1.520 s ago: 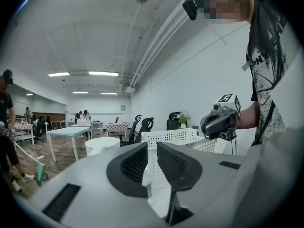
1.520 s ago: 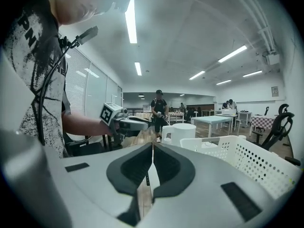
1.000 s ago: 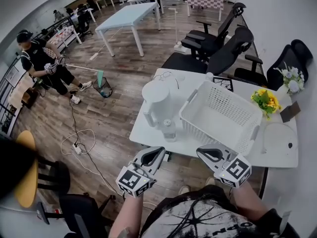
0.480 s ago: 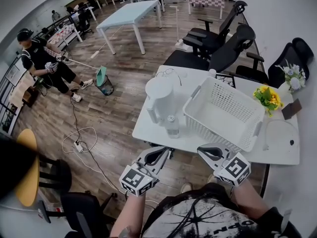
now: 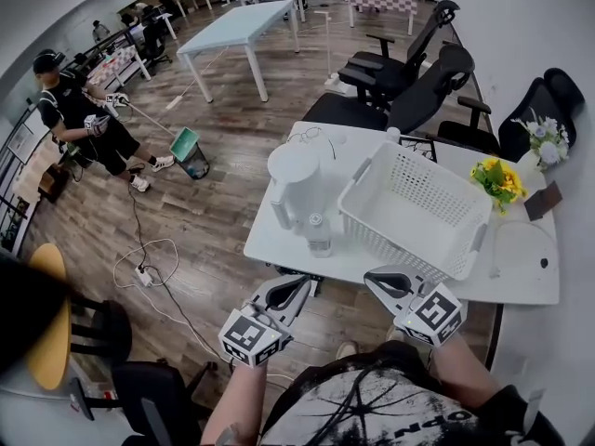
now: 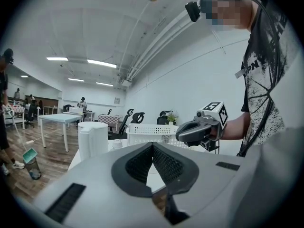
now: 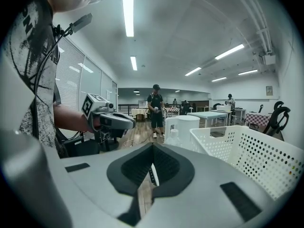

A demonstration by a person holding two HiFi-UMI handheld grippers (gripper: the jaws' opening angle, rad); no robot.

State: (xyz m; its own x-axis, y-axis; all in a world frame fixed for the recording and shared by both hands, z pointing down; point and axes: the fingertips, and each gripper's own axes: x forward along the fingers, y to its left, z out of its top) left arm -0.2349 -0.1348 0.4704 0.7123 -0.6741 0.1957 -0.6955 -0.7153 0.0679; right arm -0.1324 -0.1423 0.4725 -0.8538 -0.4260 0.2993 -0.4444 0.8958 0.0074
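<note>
My left gripper [image 5: 299, 288] hangs shut and empty just off the near edge of a white table [image 5: 279, 249]. My right gripper [image 5: 372, 277] is beside it, also shut with nothing in it, nearest the white perforated basket [image 5: 418, 212]. A white kettle-like jug [image 5: 296, 179] and a small capped bottle [image 5: 319, 233] stand left of the basket. In the left gripper view the jaws [image 6: 153, 144] meet, with the jug [image 6: 92, 139], the basket [image 6: 152, 129] and the right gripper [image 6: 183, 134] beyond. In the right gripper view the jaws [image 7: 152, 145] meet, facing the left gripper [image 7: 130, 123], the jug [image 7: 187, 125] and the basket [image 7: 247, 151].
Yellow flowers [image 5: 497, 179] and a round white lid [image 5: 521, 249] lie at the table's right end. Black office chairs [image 5: 418, 100] stand behind the table. A person [image 5: 74, 110] with a teal dustpan [image 5: 184, 142] works on the wood floor at the left, where cables [image 5: 149, 268] trail.
The left gripper's jaws have drawn together from a narrow gap. Both grippers have turned a little, bringing the jug into the left gripper view. The person at the left has moved the dustpan.
</note>
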